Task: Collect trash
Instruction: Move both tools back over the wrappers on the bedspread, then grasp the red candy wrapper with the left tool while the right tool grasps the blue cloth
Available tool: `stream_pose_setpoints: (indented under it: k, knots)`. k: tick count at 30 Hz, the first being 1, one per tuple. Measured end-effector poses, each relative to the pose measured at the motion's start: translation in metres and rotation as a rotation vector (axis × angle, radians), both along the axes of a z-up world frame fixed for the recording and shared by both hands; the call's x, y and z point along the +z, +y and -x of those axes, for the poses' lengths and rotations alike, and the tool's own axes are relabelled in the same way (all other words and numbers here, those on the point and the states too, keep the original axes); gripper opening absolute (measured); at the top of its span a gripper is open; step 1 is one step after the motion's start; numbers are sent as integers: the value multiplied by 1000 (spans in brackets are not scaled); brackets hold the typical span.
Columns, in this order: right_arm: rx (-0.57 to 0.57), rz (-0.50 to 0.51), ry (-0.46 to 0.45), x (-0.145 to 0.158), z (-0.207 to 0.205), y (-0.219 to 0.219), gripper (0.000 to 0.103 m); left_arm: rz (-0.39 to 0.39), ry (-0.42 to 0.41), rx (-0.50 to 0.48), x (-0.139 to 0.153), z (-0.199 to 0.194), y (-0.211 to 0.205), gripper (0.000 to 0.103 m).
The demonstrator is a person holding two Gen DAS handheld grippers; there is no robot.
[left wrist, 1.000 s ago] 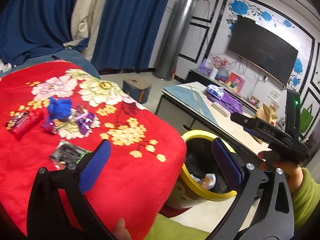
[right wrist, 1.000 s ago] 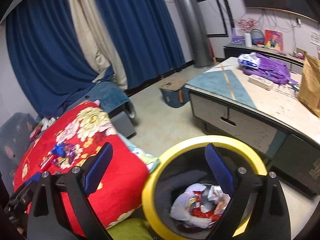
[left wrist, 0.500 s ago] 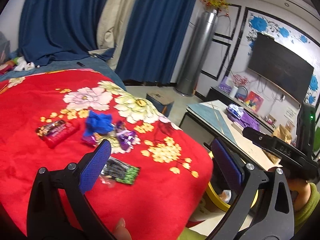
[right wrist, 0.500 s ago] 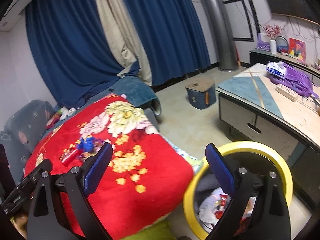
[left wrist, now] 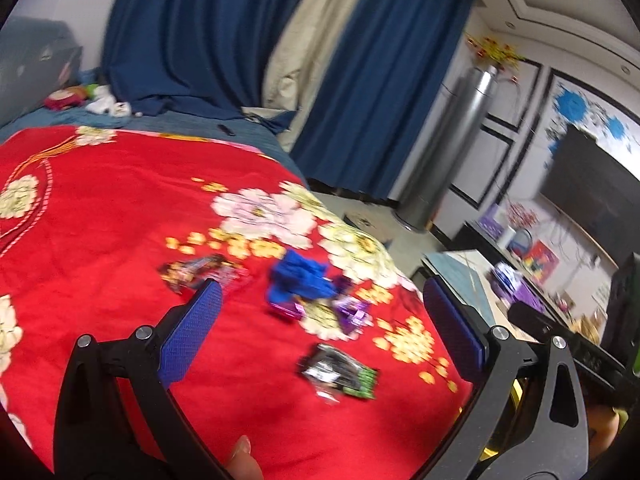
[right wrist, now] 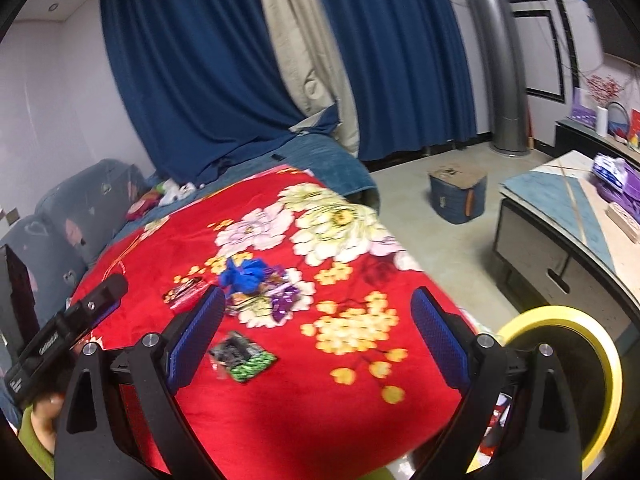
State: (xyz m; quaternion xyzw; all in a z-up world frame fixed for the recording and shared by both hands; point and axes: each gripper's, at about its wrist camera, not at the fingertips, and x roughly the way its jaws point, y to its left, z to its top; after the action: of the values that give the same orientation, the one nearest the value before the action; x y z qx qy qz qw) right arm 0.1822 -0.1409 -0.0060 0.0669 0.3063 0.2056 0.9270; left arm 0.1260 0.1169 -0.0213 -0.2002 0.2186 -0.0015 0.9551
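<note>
Trash lies on a red flowered blanket (left wrist: 100, 232): a black-and-green wrapper (left wrist: 340, 374) nearest me, a crumpled blue piece (left wrist: 300, 280), purple wrappers (left wrist: 352, 312) and a dark red wrapper (left wrist: 200, 272). The right wrist view shows the same black-and-green wrapper (right wrist: 242, 356), blue piece (right wrist: 244, 274) and purple wrappers (right wrist: 284, 300). My left gripper (left wrist: 320, 340) is open above the blanket, empty. Also open and empty, my right gripper (right wrist: 316, 336) hovers over the blanket's front. The yellow-rimmed bin (right wrist: 592, 360) stands at the right, below the blanket's edge.
Blue and beige curtains (right wrist: 280, 60) hang behind the bed. A low table (right wrist: 560, 216) with purple bags stands to the right, a small blue box (right wrist: 458, 192) on the floor, a silver column (right wrist: 500, 72) and a TV (left wrist: 592, 196) beyond. Grey cushions (right wrist: 60, 220) lie at left.
Both grippers swung left, away from the bin and over the blanket. The trash pile now sits between the fingers in both views. Both stay open.
</note>
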Motion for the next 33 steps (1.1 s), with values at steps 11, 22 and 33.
stream_pose_setpoints:
  k: [11,22,33]
  knots:
    - [97,38,20,-10,-16,55,91,29,42,148,-14,1,60,92]
    - [178,82,38,-26,-34,99,91,69,111,196,-36,-6,93,92]
    - [244,127,76,-45,-68,139,75,225,208,154,-66,-34,122,68]
